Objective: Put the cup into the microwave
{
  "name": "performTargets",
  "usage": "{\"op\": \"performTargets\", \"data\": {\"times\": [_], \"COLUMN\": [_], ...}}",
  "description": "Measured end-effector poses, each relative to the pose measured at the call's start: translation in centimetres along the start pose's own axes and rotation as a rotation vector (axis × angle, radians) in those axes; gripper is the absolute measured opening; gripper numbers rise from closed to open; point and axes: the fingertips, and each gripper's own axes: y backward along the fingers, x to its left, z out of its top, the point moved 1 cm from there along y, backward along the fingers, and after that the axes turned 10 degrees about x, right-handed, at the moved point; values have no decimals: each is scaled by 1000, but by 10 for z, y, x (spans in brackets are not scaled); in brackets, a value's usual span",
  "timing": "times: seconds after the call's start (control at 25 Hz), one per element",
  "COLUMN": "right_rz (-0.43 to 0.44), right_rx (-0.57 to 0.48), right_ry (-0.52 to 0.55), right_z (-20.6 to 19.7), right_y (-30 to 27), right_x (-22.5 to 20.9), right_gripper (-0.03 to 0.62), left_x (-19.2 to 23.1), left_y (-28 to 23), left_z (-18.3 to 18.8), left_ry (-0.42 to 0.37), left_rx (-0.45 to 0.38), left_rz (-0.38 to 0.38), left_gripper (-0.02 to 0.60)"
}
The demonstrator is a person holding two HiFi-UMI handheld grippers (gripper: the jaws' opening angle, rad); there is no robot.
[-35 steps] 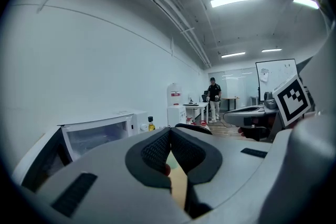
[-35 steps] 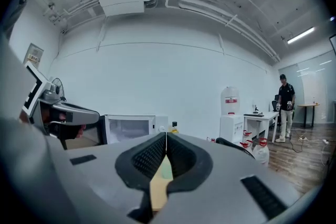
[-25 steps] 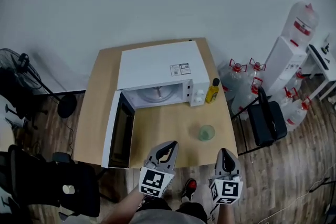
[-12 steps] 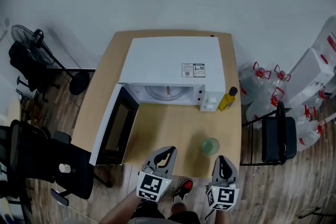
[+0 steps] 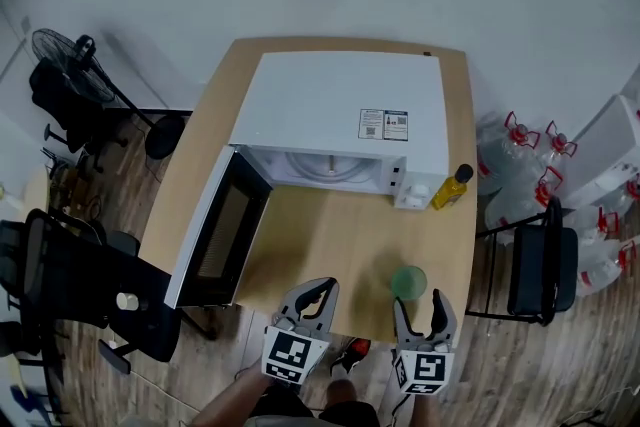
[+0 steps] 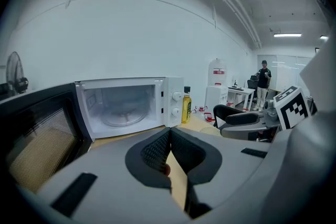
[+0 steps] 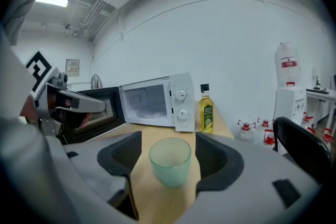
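The translucent pale-green cup [image 7: 169, 159] stands upright on the bench [image 5: 320, 235], untouched between the opening jaws of the right claw [image 5: 418, 307]; the left claw [image 6: 169, 136] is closed and empty.

Cup [image 5: 408, 282]: pale green, translucent, upright, apart from microwave [image 5: 340, 110]. Microwave: white, open, cavity facing cup.

The cup [image 7: 169, 159] looks frosted, translucent green plastic, the table [image 5: 310, 240] matt pale wood, the microwave [image 5: 330, 105] smooth white with a glossy dark door [image 5: 222, 233].
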Motion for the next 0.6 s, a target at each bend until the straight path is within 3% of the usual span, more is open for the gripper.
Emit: {"op": "performTargets", "data": {"times": [0.2, 0.6], "right_rz": [-2, -5], "right_rx": [43, 80], "right_ry": [18, 34], "right_z": [-17, -34], "right_y": [-20, -55], "right_x": [2, -5], "right_gripper": [363, 367], "left_x": [2, 15], "left_y": [-3, -11], "left_z": [-9, -24], "left_ry": [9, 22], "left_rx": [17, 51], "left_rz": [14, 50], "left_gripper": [21, 21]}}
